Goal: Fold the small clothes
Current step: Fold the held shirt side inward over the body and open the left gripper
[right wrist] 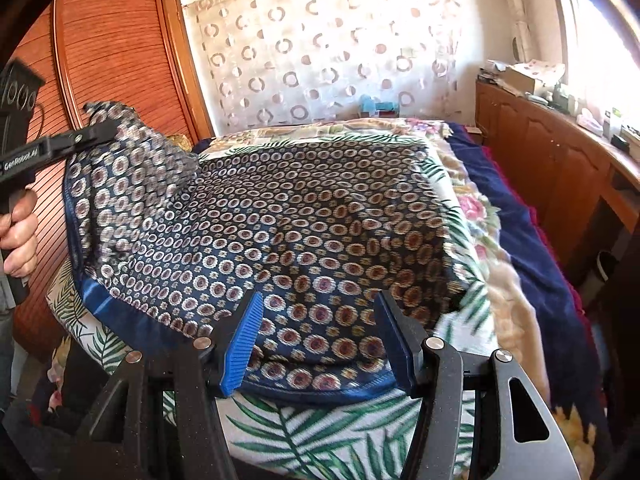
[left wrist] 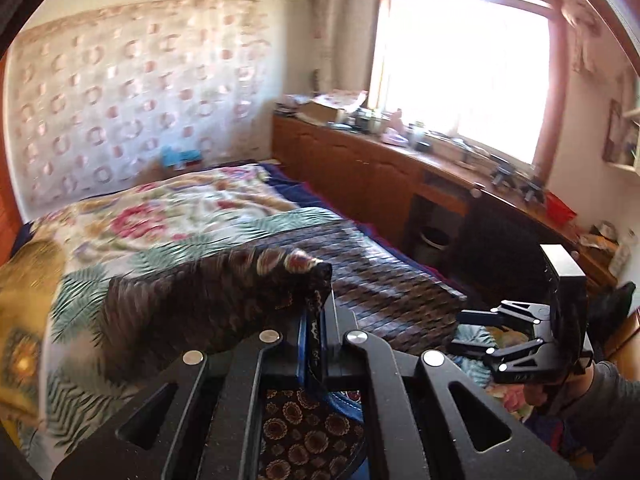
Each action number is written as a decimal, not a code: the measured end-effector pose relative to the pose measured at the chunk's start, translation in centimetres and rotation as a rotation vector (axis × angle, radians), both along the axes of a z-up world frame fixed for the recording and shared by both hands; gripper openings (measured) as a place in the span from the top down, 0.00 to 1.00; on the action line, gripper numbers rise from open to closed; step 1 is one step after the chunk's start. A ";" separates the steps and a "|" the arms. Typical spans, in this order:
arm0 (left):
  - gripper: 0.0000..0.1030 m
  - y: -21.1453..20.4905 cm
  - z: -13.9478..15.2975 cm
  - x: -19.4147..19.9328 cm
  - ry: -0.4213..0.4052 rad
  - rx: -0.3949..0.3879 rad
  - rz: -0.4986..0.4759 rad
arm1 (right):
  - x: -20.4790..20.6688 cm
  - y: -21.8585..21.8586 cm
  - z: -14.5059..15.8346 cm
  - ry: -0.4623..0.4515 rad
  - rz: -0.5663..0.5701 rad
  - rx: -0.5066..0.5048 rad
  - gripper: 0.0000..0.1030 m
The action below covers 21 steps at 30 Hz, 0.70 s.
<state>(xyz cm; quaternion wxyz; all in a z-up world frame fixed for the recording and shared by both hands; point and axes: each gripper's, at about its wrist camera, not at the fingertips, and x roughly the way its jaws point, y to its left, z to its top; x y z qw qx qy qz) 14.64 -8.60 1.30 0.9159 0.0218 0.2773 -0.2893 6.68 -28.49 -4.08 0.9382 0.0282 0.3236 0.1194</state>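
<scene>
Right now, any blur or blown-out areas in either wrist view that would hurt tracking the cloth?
Left wrist view: window blown out to white, bedspread and the lifted patterned cloth smeared by motion, while the left gripper stays sharp. Right wrist view: glare only at the right edge; cloth mostly readable, blurred where the left gripper lifts its corner. Both show fisheye bending.

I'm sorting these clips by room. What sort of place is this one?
A bedroom in a home, most likely: a bed with floral covers, a wooden wardrobe beside it, and low wooden cabinets cluttered with household items under a bright window.
</scene>
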 end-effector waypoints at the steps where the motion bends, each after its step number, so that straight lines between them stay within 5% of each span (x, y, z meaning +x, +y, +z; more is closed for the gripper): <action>1: 0.95 -0.9 0.1 0.1 0.003 0.000 -0.018 | -0.3 -0.2 -0.1 -0.003 -0.006 0.005 0.42; 13: 0.95 -9.3 2.4 0.5 0.003 -0.011 -0.190 | -2.5 -2.4 -0.4 -0.015 -0.063 0.045 0.42; 21: 0.93 -9.9 0.9 1.6 0.041 0.026 -0.181 | -3.2 -3.4 0.5 -0.014 -0.076 0.049 0.42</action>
